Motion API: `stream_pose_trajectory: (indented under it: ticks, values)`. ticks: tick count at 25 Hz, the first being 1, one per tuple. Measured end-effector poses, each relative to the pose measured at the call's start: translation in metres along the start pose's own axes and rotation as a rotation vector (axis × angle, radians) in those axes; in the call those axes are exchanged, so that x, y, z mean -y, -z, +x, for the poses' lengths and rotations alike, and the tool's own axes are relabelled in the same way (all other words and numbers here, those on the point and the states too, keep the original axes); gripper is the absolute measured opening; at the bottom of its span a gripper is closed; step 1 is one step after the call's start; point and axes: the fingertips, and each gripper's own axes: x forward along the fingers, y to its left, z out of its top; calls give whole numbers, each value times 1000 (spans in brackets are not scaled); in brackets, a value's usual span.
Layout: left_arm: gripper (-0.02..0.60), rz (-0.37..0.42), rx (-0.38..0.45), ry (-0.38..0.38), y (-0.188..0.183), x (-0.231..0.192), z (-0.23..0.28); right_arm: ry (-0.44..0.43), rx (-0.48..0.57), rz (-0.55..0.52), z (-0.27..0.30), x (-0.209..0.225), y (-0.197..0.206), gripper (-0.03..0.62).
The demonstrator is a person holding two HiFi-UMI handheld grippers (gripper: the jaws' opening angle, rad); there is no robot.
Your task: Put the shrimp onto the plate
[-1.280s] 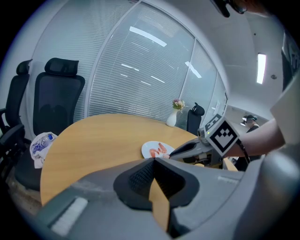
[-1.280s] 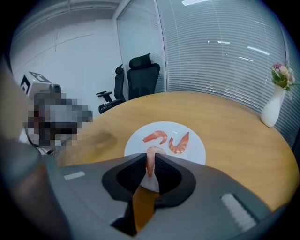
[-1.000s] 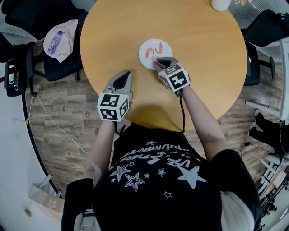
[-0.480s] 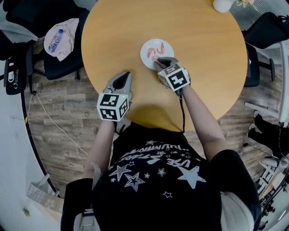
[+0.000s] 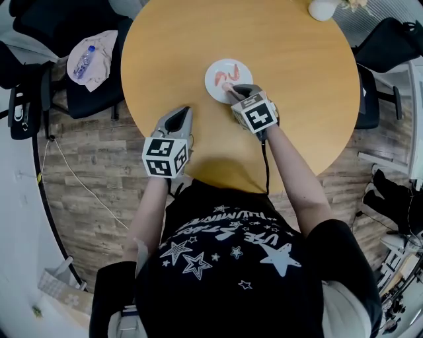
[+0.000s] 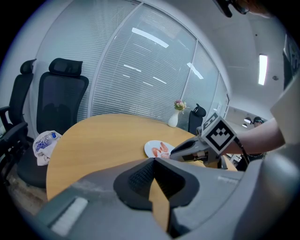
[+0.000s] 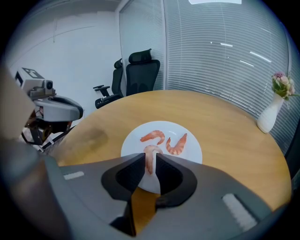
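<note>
A small white plate sits mid-table on the round wooden table. In the right gripper view two pink shrimp lie side by side on the plate. A third shrimp is pinched between the jaws of my right gripper, which is shut on it just over the plate's near rim. From above, the right gripper reaches the plate's near edge. My left gripper is shut and empty, hovering over the table's near edge, to the left of the plate.
A white vase with flowers stands at the table's far right edge. Black office chairs surround the table; the left one holds a cloth and a plastic bottle. A glass wall with blinds lies beyond.
</note>
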Motion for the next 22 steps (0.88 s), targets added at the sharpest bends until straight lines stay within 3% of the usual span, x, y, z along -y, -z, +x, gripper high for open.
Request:
stream_pose_trajectory:
  ticks: [12,22]
  values:
    - [2,29,61,-23,-24,26,-16,-17,94,32,-42,-4,-8,71]
    - [2,72,147,-57,-46,66,-42,-45,231,29,-107,-18,-15,60]
